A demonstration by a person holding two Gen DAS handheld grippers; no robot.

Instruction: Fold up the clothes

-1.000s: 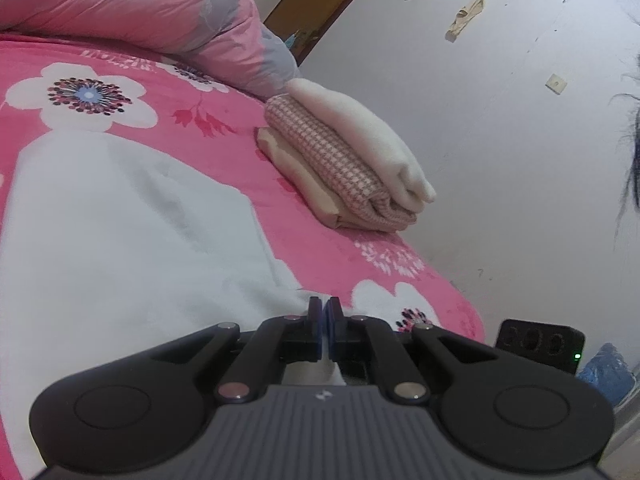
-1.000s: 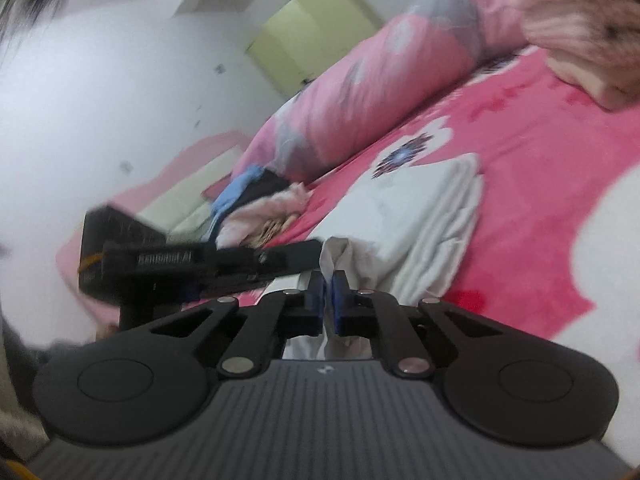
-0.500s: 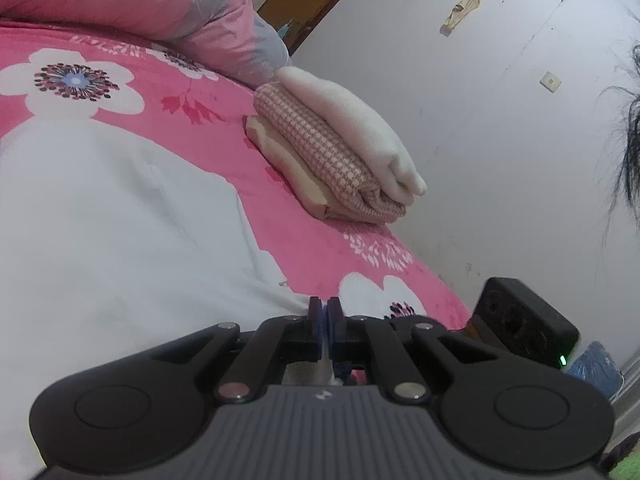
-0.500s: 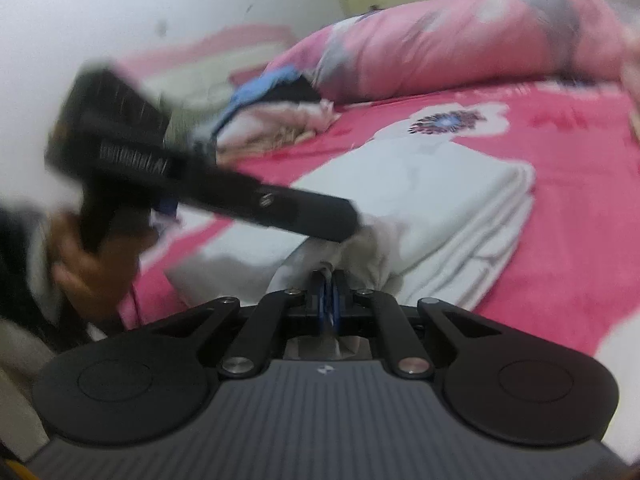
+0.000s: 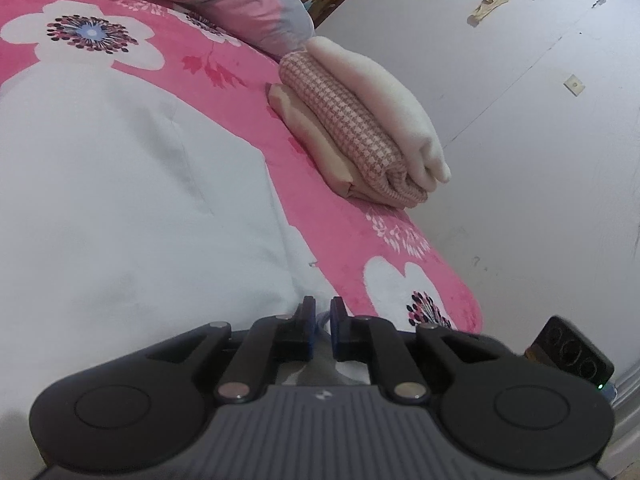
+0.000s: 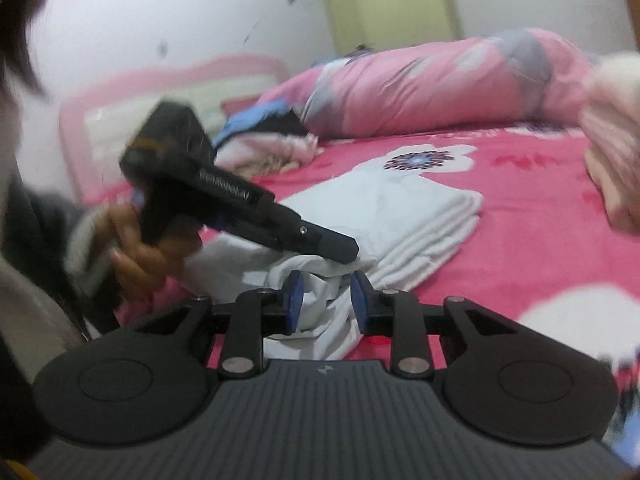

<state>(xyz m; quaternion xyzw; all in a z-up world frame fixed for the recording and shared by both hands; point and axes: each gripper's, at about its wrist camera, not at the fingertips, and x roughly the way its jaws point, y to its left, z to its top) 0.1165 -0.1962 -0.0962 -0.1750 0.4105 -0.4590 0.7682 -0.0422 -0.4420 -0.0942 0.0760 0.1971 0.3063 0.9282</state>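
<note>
On a bed (image 5: 340, 224) spread with a pink floral cover, a white garment (image 6: 400, 216) lies partly folded, its layered edge toward the foot of the bed and one loose corner bunched up toward the cameras. The right gripper (image 6: 326, 300) hangs over that bunched corner with its jaws apart, having just been opening; the white cloth stands between the blue pads (image 6: 295, 300) but neither pad presses on it. The left gripper (image 5: 320, 320), seen from the side in the right wrist view, is held in a person's hand (image 6: 148, 248) and points down at the same corner, its tip resting at the cloth. In its own view its jaws stand slightly apart, a narrow gap between them, with white fabric under the fingers and nothing clamped. Farther up the bed, near the wall (image 5: 520, 120), sits a stack (image 5: 360, 132) of folded clothes: a cream piece on top, a checked one beneath, a tan one at the bottom. A pink quilt (image 6: 420, 84) lies rolled along the far side, and more loose clothes (image 6: 268, 148) are heaped near the headboard (image 6: 140, 92).
</note>
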